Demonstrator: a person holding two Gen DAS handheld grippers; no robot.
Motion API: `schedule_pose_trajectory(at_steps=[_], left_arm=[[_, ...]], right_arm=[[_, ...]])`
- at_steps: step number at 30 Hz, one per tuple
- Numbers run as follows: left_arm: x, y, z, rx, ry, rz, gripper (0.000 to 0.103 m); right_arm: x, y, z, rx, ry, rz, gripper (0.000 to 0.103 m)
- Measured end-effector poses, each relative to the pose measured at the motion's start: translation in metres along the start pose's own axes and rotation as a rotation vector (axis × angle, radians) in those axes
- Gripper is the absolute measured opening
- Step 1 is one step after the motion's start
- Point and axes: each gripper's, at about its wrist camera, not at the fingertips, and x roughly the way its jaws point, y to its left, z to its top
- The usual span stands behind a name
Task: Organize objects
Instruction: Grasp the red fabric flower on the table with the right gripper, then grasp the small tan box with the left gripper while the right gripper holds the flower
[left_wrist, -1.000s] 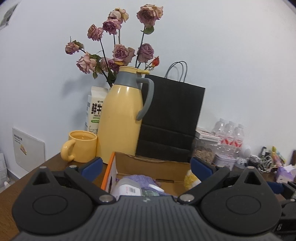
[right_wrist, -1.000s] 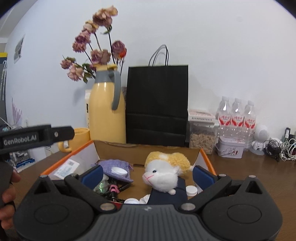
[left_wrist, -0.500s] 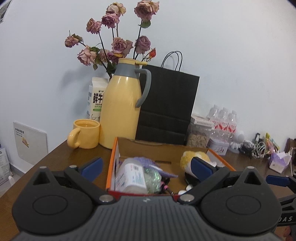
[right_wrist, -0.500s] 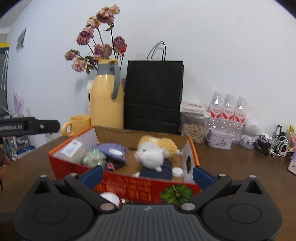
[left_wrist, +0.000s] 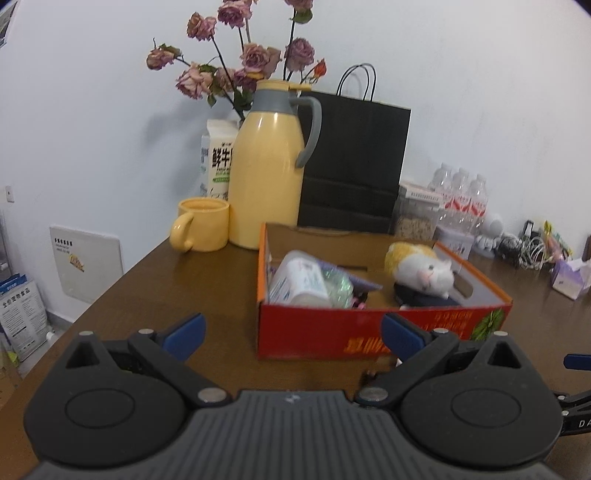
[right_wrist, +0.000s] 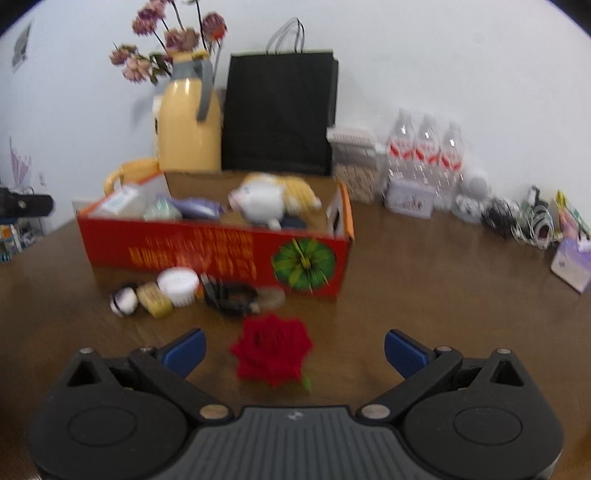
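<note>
- Only the right wrist view showed the red rose (right_wrist: 272, 350) lying on the brown table (right_wrist: 424, 295), just ahead of the right gripper (right_wrist: 293, 345) and between its blue fingertips (right_wrist: 184, 350) without touching them.
- That view also showed small items in a row against the front wall of the red box (right_wrist: 207, 251): a white ball (right_wrist: 123, 301), a yellow roll (right_wrist: 155, 299), a white jar (right_wrist: 178, 284) and a black coil (right_wrist: 232, 295); all were blurred.
- The left wrist view looked into the red box (left_wrist: 306, 328) instead, where a white bottle (left_wrist: 299, 280) lay at the left and a plush toy (left_wrist: 424, 271) at the right.
- It alone showed the milk carton (left_wrist: 218, 162) behind the yellow jug (left_wrist: 267, 166) and mug (left_wrist: 201, 229).
- The left gripper (left_wrist: 291, 334) hovered low before the box's left corner, jaws wide apart and empty.
- The right gripper's jaws stood wide apart, holding nothing.
</note>
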Motion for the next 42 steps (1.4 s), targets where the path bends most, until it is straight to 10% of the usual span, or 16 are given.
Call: schedule_pose_trajectory(at_steps=[10,24,42], left_arm=[[0.001,0.008,-0.021,-0.008,0.073,0.016,0.103],[0.013,-0.002,-0.032,0.011,0.124,0.008,0.103],[0.047,-0.095,-0.036,0.263,0.127,-0.149,0.092]], right_arm=[[0.027,-0.001,-0.012,0.005,0.082,0.048,0.103],[0.046,0.014,-0.003,-0.026,0.045,0.125,0.034],[0.024,0.004,-0.003,0.032,-0.119,0.037,0.034]])
